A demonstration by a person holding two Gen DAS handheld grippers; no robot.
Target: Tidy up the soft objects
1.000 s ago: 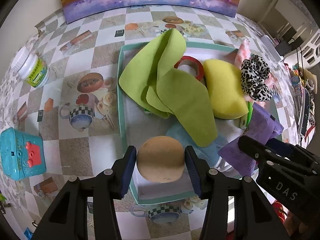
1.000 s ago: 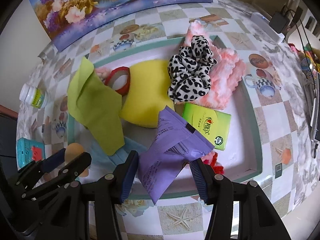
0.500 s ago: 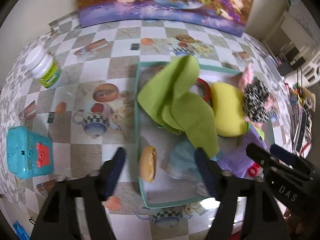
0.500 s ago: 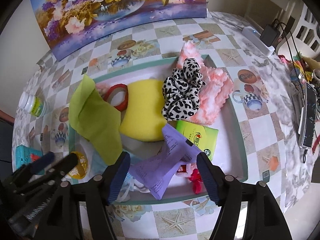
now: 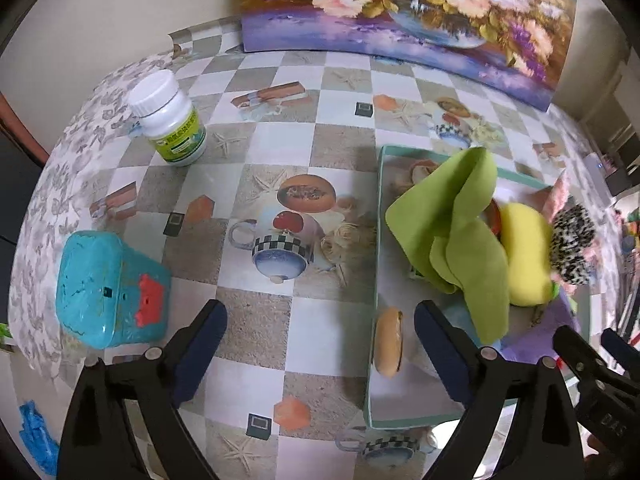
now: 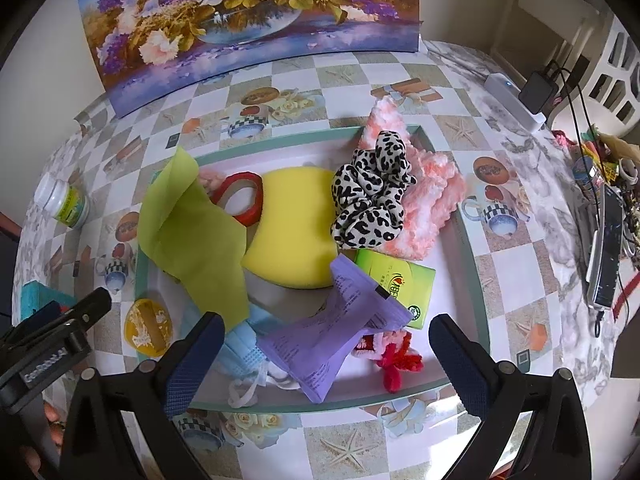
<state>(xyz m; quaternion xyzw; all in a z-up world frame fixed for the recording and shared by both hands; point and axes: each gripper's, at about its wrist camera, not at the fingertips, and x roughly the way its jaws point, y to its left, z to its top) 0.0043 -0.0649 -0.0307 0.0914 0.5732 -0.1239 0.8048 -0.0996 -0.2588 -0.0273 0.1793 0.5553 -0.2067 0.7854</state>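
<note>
Purple packet (image 6: 334, 336), crinkled plastic, lies between opening right jaws, untouched.

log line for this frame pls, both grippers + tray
left gripper: opening, empty | bun: in tray by left wall | right gripper: opening, empty | purple pack: lying in tray

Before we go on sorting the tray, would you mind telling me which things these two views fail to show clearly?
- Blue face mask: right wrist view, largely buried under the green cloth and purple packet.
- Grey item: right wrist view, only a strip shows beneath the yellow sponge; unidentifiable.
- Red tape roll: left wrist view, a sliver behind the cloth.
- Blue object: left wrist view, at the dark edge.
</note>
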